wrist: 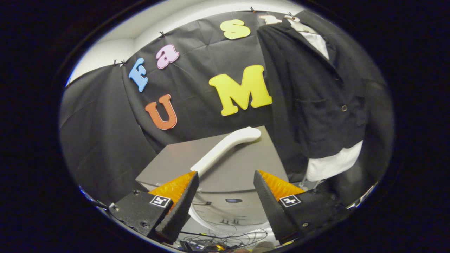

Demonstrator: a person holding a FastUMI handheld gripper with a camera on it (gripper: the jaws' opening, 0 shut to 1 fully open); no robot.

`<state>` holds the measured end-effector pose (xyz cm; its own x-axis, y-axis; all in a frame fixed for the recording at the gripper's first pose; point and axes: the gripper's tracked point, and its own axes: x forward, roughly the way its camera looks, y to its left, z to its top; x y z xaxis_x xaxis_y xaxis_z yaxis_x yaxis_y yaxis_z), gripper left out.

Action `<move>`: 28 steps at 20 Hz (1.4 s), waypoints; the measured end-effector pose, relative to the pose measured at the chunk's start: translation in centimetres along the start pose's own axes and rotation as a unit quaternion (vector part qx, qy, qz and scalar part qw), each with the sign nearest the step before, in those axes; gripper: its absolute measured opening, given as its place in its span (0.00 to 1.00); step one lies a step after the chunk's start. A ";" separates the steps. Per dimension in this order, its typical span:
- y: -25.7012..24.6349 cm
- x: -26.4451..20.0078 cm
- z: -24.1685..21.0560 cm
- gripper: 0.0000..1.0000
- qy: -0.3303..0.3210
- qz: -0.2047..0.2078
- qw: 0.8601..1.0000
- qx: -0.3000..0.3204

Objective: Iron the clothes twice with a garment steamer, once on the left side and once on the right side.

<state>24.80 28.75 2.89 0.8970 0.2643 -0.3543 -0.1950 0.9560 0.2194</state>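
Fingers [225, 202] sit at the bottom middle of my picture, spread wide apart with nothing between them. Each one is black with an orange part behind it and a small square marker on its base.

Just ahead of the fingers I see a grey counter [242, 165]. A long white steamer [226, 146] lies on top of it. Its near end comes close to the tip of the left finger, and its rounded far end points up toward the middle of the picture. The fingers are not touching it.

On the right side of my picture a black jacket [316, 95] hangs up high, with a white shirt [332, 163] under it that pokes out at the bottom and at the collar. The jacket hangs just beside the counter's right edge, beyond the right finger.

Below the counter, between the fingers, I see a white rounded thing [225, 211] and some tangled wires [225, 240] on the floor.
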 end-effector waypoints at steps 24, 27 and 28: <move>-0.1 18.9 -0.1 0.83 0.158 -0.105 0.981 0.032; -0.4 19.3 0.1 0.74 0.162 -0.119 0.979 0.027; -0.2 19.4 0.1 0.72 0.161 -0.121 0.979 0.027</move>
<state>42.28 33.63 -3.97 0.7415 0.0656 -0.6678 0.0364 0.9898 0.1377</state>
